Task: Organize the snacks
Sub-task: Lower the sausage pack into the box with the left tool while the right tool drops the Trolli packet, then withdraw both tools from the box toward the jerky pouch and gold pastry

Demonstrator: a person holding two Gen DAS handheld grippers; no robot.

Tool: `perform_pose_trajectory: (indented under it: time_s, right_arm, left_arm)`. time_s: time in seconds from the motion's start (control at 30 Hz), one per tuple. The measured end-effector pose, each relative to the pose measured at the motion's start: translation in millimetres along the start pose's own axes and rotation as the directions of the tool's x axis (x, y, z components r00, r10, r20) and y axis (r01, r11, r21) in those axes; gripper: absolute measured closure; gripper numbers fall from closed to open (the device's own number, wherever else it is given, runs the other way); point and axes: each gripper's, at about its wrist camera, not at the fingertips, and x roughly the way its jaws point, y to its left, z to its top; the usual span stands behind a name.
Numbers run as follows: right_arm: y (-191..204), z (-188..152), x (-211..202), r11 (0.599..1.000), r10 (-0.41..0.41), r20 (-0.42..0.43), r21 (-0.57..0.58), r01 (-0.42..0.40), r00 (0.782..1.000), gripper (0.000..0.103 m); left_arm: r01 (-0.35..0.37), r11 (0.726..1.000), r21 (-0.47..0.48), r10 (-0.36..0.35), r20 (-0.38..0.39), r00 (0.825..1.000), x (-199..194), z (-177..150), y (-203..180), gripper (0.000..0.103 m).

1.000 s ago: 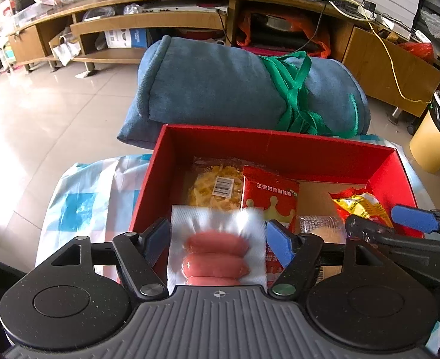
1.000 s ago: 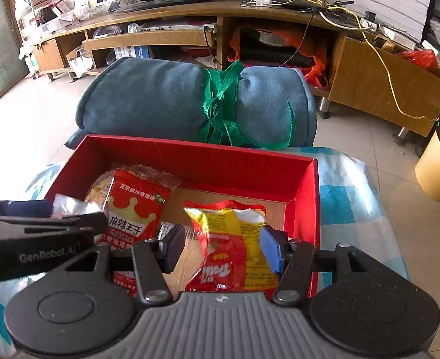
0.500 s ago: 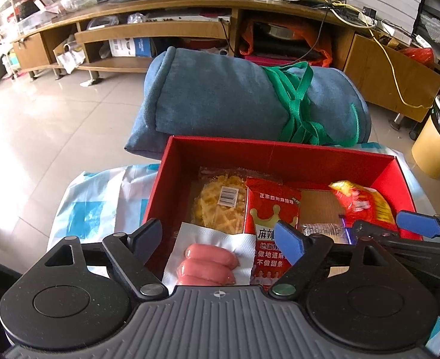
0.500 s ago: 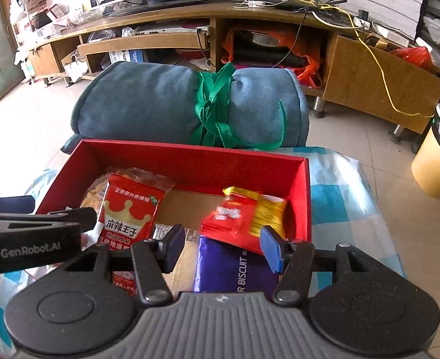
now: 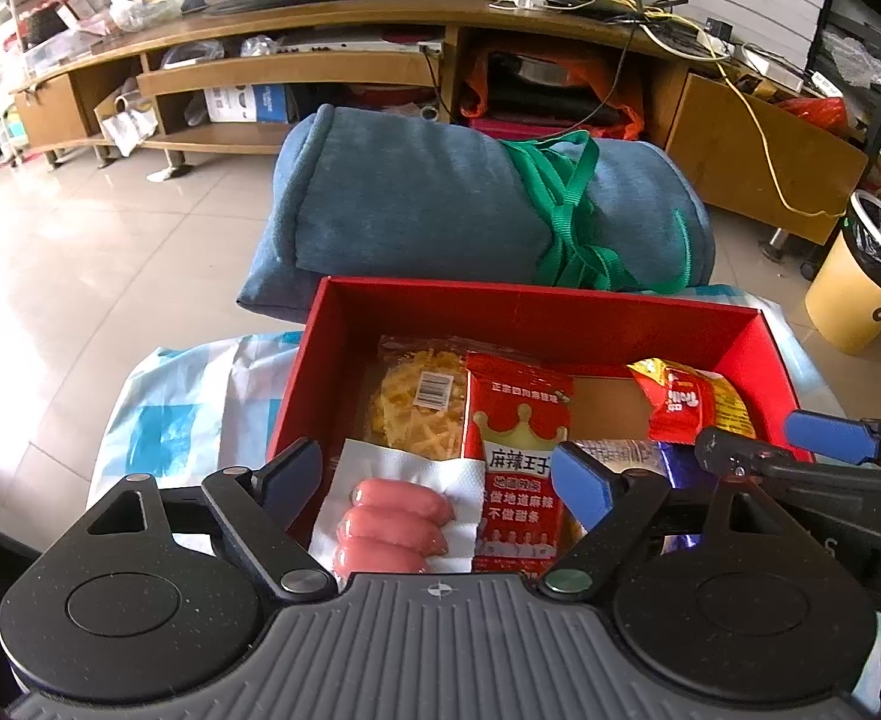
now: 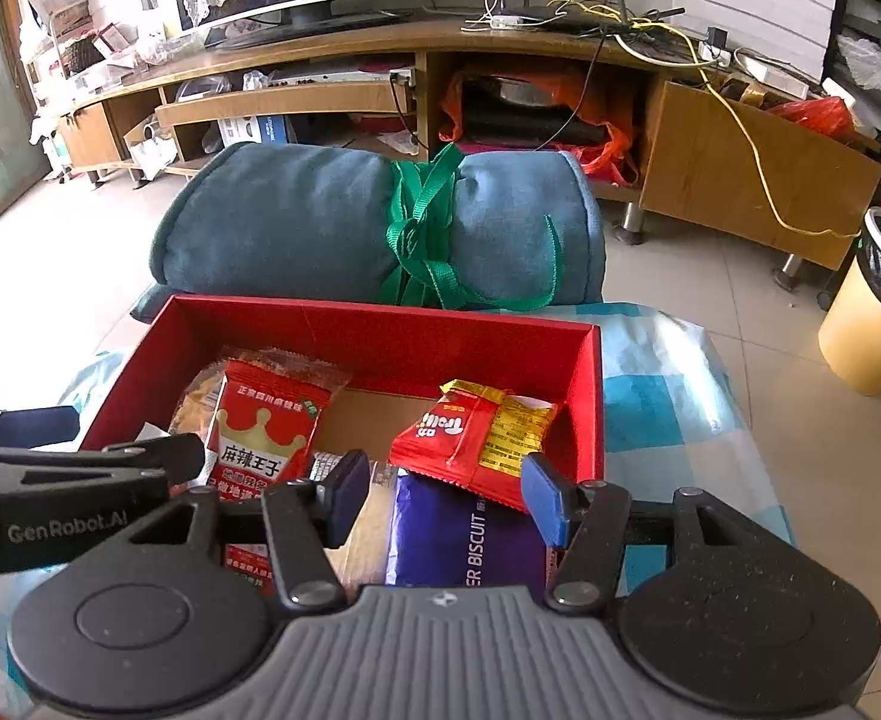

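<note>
Snacks fill an open red cardboard box point(image 5: 536, 315) on a blue-and-white checked cloth point(image 6: 656, 402), with a rolled blue blanket point(image 5: 416, 210) behind it, then tiled floor and a long wooden TV bench point(image 6: 320, 99). Left gripper point(image 5: 437, 471) is opening, spread above a white-backed pack of pink sausages point(image 5: 392, 519), not touching it; right gripper point(image 6: 440, 495) hangs part-open, gripping nothing, over a purple packet marked "BISCUIT" point(image 6: 470, 540) and a red-and-yellow bag point(image 6: 476, 435). A red crown-printed packet point(image 6: 260, 438) carries Chinese writing, and the left gripper's arm reads "GenRobot.AI".

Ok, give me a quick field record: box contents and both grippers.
container: red box
far left: noodle snack
near left: sausage pack
middle: red crown packet
right: red-yellow packet lying on purple biscuit pack
left gripper: jaws opening, sausage pack below, not gripped
right gripper: open, nothing gripped
behind box: blue roll
</note>
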Motion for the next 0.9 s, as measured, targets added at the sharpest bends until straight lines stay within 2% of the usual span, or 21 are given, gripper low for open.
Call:
perform_pose_trajectory:
  time_s: [0.5, 0.9]
  right_arm:
    - [-19, -16, -24, 0.999, -0.024, -0.002, 0.033, 0.024, 1.0, 0.05]
    - [-47, -45, -53, 0.994, -0.057, -0.014, 0.09, 0.058, 0.998, 0.047]
  left_arm:
    - [0.063, 0.996, 0.058, -0.064, 0.015, 0.998, -22, -14, -19, 0.014]
    - [0.12, 0.982, 0.147, -0.118, -0.018, 0.993, -29, -40, -51, 0.013]
